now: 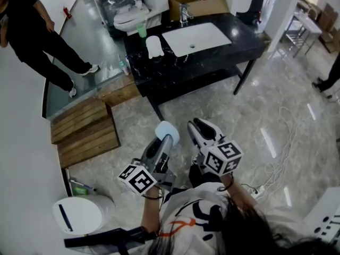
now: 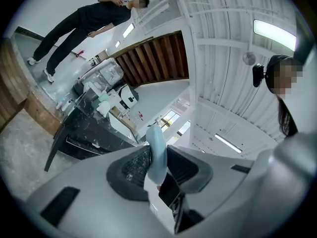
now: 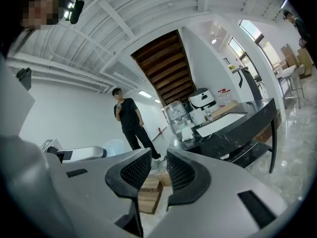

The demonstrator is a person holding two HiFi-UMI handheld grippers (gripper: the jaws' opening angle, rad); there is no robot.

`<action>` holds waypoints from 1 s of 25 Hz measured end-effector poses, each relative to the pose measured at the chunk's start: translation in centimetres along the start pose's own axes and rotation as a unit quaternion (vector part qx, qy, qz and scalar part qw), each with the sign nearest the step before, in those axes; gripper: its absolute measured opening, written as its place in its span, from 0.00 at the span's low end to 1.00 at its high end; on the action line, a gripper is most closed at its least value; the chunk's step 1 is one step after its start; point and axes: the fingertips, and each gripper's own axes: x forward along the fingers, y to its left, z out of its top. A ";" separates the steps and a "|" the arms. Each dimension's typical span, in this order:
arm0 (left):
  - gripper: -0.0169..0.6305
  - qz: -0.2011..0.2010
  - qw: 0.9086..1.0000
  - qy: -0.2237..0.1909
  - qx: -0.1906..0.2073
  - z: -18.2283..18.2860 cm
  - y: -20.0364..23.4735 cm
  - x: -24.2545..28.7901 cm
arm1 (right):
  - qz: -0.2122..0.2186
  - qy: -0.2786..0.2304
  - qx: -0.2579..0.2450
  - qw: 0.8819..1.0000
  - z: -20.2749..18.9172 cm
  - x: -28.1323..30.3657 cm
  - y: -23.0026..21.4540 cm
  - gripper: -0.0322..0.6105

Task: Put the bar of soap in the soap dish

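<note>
A pale blue bar of soap stands on edge between the pads of my left gripper, which is shut on it; in the left gripper view the soap sticks up past the fingertips of that gripper. My right gripper is beside it on the right, its jaws a little apart with nothing between them. Both are held over the floor, short of a black counter. On the counter, left of the white sink, sits a white object that looks like the soap dish.
A green cup and a faucet stand on the counter. A person in black stands at the upper left. Wooden steps lie to the left, a white bin at the lower left, cables on the floor at right.
</note>
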 end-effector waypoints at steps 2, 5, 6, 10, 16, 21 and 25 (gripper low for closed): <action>0.19 0.002 1.000 -0.002 0.002 0.5 0.2 1.7 | 0.004 0.001 0.002 1.000 0.9 1.1 -1.3 0.21; 0.19 0.005 1.000 -0.003 0.006 1.0 0.5 4.4 | 0.011 0.001 0.006 1.000 2.2 2.7 -3.3 0.21; 0.19 0.006 1.000 -0.005 0.007 1.2 0.6 5.2 | 0.013 0.001 0.007 1.000 2.6 3.1 -4.0 0.21; 0.19 0.012 1.000 -0.016 0.005 1.9 1.5 8.5 | 0.026 0.006 0.008 1.000 3.7 5.0 -6.4 0.21; 0.19 0.012 1.000 -0.028 -0.008 2.1 2.1 12.5 | 0.032 0.012 0.010 0.999 5.0 6.6 -10.0 0.21; 0.19 0.024 0.999 -0.022 -0.008 2.1 2.9 14.5 | 0.036 0.019 0.024 0.999 5.3 7.9 -11.8 0.21; 0.19 0.036 0.999 -0.028 -0.010 2.9 3.5 15.0 | 0.044 0.024 0.034 0.998 5.4 9.4 -12.4 0.21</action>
